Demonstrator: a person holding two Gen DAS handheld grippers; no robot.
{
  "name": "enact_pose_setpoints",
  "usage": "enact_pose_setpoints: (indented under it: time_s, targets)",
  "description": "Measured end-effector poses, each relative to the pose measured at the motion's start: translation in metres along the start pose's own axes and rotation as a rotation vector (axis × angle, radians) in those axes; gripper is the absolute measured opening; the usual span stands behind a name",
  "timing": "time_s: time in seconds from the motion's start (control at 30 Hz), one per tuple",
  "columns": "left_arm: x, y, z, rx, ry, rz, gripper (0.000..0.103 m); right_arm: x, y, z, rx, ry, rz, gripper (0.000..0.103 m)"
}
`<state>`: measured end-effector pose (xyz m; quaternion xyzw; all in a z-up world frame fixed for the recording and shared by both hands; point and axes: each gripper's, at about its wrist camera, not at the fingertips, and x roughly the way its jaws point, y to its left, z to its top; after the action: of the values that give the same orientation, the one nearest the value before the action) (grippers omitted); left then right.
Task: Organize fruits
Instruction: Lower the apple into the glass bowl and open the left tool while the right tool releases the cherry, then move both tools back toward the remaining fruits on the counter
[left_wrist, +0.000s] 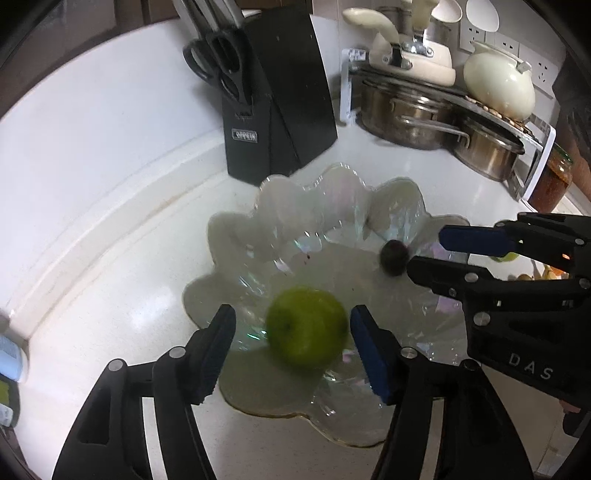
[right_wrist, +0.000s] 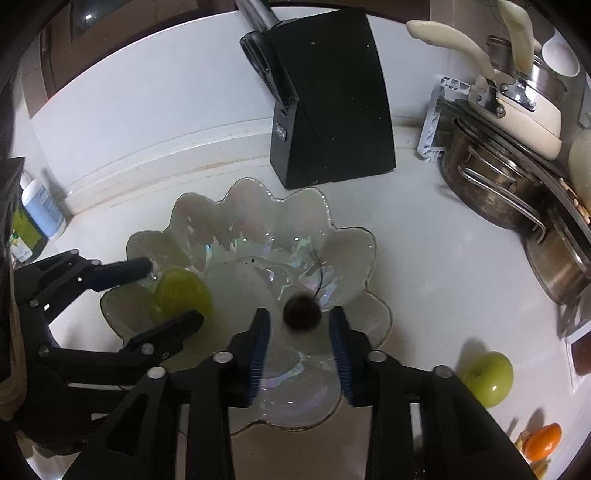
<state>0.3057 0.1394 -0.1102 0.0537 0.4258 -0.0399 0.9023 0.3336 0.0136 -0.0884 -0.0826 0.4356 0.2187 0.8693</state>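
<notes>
On the white desk by the knife block (left_wrist: 280, 96) and pots (left_wrist: 436, 118), we see both grippers, left (left_wrist: 291, 350) and right (right_wrist: 300, 347), released over the glass bowl (right_wrist: 207, 214), apple (left_wrist: 306, 326) and cherry (right_wrist: 301, 312) inside.
</notes>
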Motion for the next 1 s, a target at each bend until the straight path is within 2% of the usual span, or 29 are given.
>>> enact_pose_setpoints:
  time_s: [0.13,0.2,0.37,0.47,0.63,0.7,0.77,0.87,1.0]
  targets:
    - [-0.012,-0.002,0.004,0.003,-0.035,0.036,0.07,-0.011,-0.005,-0.001,0.025,-0.028,-0.019,0.039]
    - [-0.022,-0.003,0.006,0.003,-0.06,0.047,0.072,-0.02,-0.007,-0.002,0.044,-0.054,-0.033,0.047]
    - [-0.046,-0.006,0.007,-0.012,-0.12,0.095,0.081,-0.046,-0.013,-0.002,0.065,-0.135,-0.087,0.052]
    - [-0.065,-0.009,0.009,-0.032,-0.167,0.106,0.084,-0.068,-0.017,-0.003,0.084,-0.196,-0.128,0.059]
    - [-0.094,-0.019,0.011,-0.056,-0.236,0.087,0.089,-0.105,-0.024,-0.011,0.13,-0.284,-0.183,0.062]
    - [-0.106,-0.025,0.013,-0.064,-0.265,0.083,0.091,-0.12,-0.03,-0.016,0.166,-0.308,-0.197,0.067]
    - [-0.117,-0.031,0.014,-0.065,-0.302,0.081,0.098,-0.133,-0.035,-0.021,0.194,-0.333,-0.216,0.07]
    - [-0.134,-0.044,0.016,-0.058,-0.355,0.077,0.1,-0.156,-0.043,-0.033,0.225,-0.381,-0.269,0.076]
    - [-0.152,-0.064,0.019,-0.043,-0.399,0.033,0.1,-0.183,-0.056,-0.046,0.267,-0.422,-0.313,0.077]
